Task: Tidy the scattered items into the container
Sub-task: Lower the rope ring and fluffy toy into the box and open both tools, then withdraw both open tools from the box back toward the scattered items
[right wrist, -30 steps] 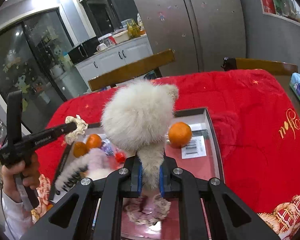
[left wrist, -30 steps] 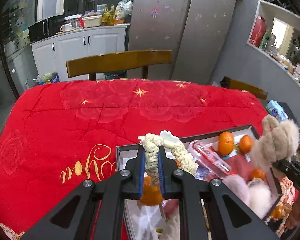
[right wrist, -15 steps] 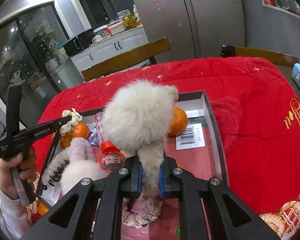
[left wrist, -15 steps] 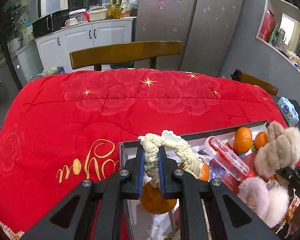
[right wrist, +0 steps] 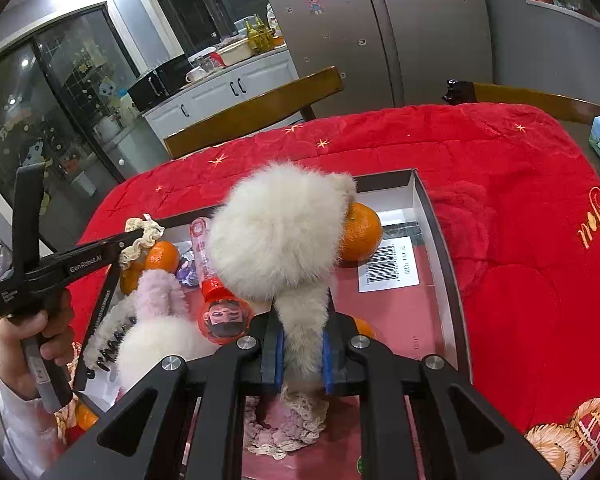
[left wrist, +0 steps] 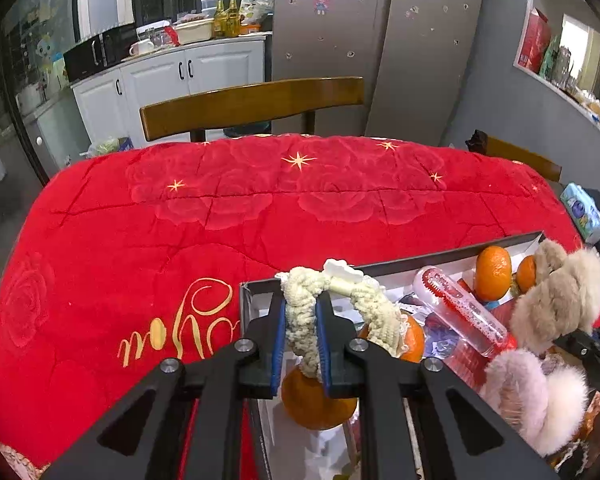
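Note:
My left gripper (left wrist: 301,342) is shut on a cream knitted scrunchie (left wrist: 364,308) with a white clip, held over the near left corner of the shallow box (left wrist: 400,266). My right gripper (right wrist: 303,354) is shut on a fluffy white-beige pompom hair tie (right wrist: 276,236), held above the box (right wrist: 432,216). That hair tie also shows at the right of the left wrist view (left wrist: 560,300). The left gripper shows in the right wrist view (right wrist: 130,246). In the box lie several mandarins (right wrist: 360,232), a clear tube with a red cap (left wrist: 464,316) and a pink furry item (left wrist: 536,396).
The box rests on a table under a red quilted cover (left wrist: 220,208). A wooden chair (left wrist: 252,104) stands behind the table, another (right wrist: 532,98) at the right. A blue tissue pack (left wrist: 584,214) lies off the cover's right edge. A lace scrunchie (right wrist: 284,428) lies under my right gripper.
Both grippers have lowered toward the box with their items still held. The box and its contents now sit closer under each gripper.

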`<state>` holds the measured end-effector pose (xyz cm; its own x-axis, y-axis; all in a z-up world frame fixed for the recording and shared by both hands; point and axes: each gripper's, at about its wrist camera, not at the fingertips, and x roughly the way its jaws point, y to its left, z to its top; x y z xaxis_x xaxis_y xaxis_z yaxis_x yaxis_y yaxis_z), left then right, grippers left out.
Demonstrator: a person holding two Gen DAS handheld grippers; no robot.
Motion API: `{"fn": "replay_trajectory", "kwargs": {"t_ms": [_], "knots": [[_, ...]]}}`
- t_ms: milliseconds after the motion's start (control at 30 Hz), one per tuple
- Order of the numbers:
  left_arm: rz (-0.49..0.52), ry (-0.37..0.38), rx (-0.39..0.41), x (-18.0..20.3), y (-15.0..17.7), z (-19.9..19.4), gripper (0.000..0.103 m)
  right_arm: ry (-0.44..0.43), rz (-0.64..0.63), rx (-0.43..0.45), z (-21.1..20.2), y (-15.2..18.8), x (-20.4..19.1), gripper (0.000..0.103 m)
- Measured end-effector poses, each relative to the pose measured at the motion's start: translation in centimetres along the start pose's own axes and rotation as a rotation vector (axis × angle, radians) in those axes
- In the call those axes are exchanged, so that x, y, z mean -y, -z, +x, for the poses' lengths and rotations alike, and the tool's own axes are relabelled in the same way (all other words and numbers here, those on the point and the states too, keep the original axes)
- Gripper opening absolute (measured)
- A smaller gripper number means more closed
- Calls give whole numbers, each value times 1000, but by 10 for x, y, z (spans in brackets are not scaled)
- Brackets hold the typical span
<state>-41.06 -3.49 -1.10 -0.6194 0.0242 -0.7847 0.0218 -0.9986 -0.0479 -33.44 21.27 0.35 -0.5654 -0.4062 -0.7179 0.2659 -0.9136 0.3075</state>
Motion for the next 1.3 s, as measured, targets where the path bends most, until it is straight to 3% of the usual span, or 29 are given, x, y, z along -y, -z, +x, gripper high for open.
{"fn": "replay_trajectory", "kwargs": {"t_ms": [67,233,300,333,367,500,1000,1300], "knots": [[9,-16,-7,2,0,1,38,-14,-2,6,-1,0,-1,21],[32,22,-18,10,0,-4,66,-5,-61,49,-12,-3,-10,47],[43,33,-7,14,0,-10,86,-17,-75,76,-20,-5,-12,80],[45,37,4,14,-1,-14,102,-26,-76,87,-23,-6,-13,91],[44,42,18,15,-1,-19,103,-39,-79,106,-28,-8,-13,103],[26,75,42,11,-6,-31,103,-38,-101,133,-40,-12,-17,103],[8,73,74,2,-11,-48,103,-42,-76,176,-61,-19,-16,103],[6,87,103,4,2,-99,103,-17,-85,268,-113,-23,-25,103]]}}
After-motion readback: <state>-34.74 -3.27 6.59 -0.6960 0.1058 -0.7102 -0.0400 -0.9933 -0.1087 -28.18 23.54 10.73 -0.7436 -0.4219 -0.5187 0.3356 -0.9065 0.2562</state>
